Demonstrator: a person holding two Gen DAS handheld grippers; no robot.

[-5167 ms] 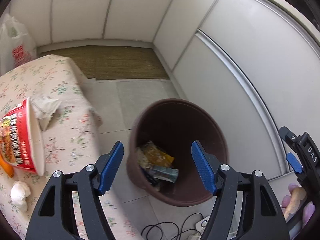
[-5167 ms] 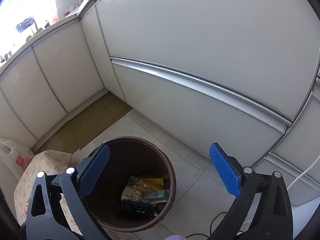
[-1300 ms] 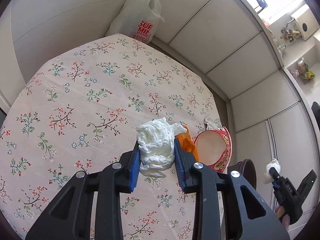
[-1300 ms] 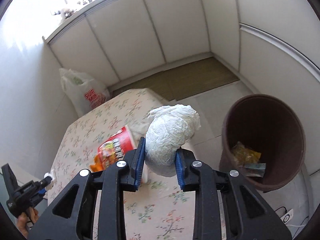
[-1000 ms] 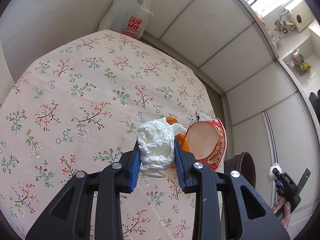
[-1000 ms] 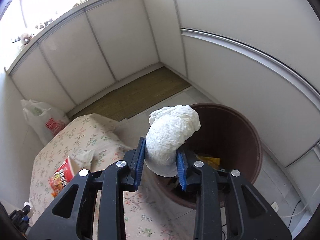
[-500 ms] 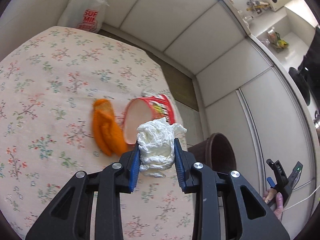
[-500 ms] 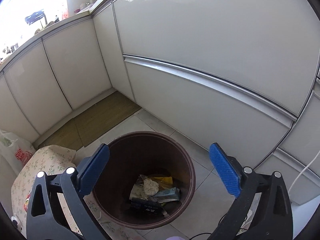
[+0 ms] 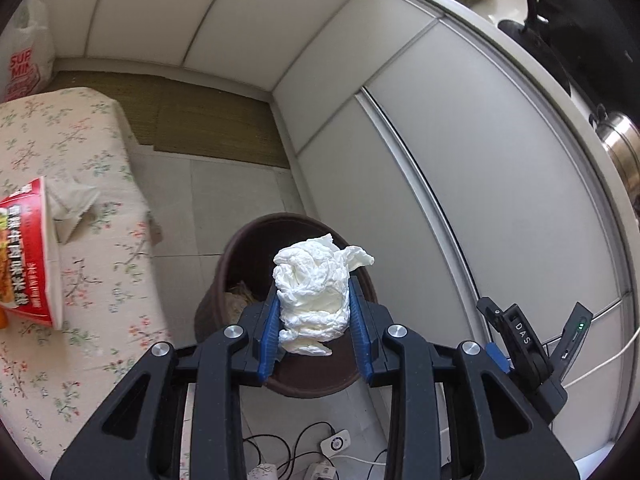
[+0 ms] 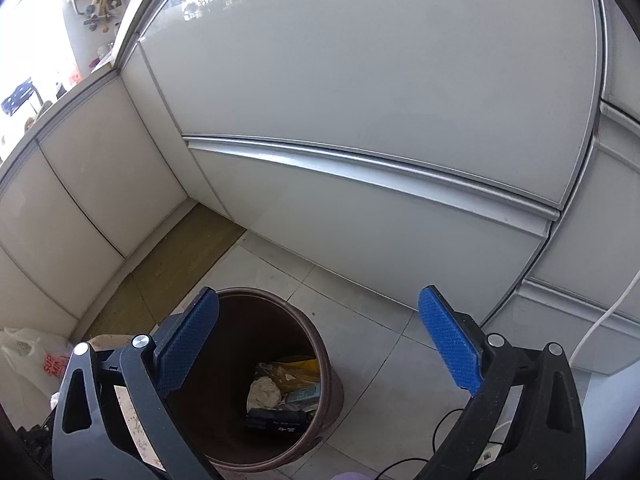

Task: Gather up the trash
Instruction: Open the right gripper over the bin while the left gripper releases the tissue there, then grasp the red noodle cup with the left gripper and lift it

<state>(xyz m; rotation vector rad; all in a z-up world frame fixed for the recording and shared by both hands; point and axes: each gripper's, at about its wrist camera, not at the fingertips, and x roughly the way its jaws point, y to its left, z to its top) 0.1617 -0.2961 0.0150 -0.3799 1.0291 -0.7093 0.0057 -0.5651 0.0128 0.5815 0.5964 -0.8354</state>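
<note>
Above the bin (image 9: 298, 308), the left gripper (image 9: 314, 316) pinches one white tissue wad (image 9: 316, 300) between its blue pads (image 9: 269, 326), the wad bulging up past the fingertips and hanging over the bin's mouth. By its creased, puffy look I judge it very light and soft, easily squashed, not slippery and in no way fragile; a grip across its thick middle, as now, seems right, since a hold on a loose flap such as the one at its upper right might let it unfold or tear. Being so light, it may cling to a pad on release or drift wide of the rim. At the right, the right gripper (image 10: 320, 344) hangs spread wide and holds nothing, its two pads well apart over the floor beside the bin. One brown bin stands on the tiled floor near the cabinets (image 10: 360, 160); inside lie one pale wad (image 10: 264, 392), a yellow wrapper (image 10: 296, 370), a dark packet (image 10: 276, 420) and other scraps too jumbled to count. On the floral table (image 9: 80, 320) at the left lie one red noodle cup (image 9: 28, 256) on its side and one crumpled tissue (image 9: 72, 204) just beside it, so I judge at least two pieces are left to collect. One plastic bag (image 9: 24, 64) sits in the far left corner.
</note>
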